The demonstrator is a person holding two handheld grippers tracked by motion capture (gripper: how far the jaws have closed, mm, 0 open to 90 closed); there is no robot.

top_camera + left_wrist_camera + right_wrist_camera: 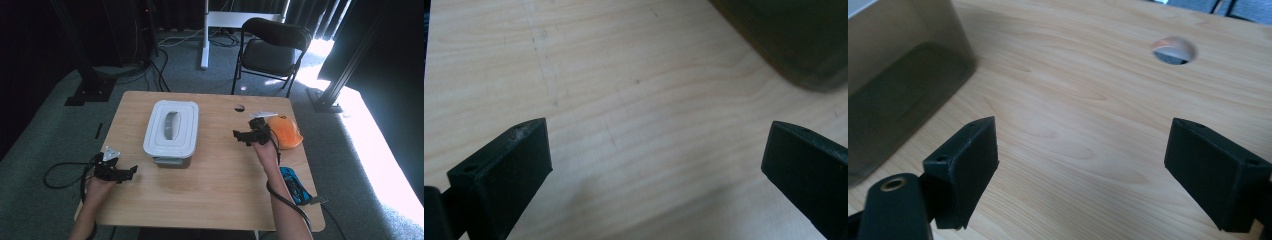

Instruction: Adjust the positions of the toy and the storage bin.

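L gripper jaws wide, R gripper jaws wide, both low, empty

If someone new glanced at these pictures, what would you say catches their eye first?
Probably the white-lidded box near the middle of the wooden table, its translucent grey wall rising at the left edge of the right gripper view. Next, the orange object at the table's right edge, just behind the right tongs. Both the right tongs and the left tongs stand open and hold nothing, one on each side of the box.
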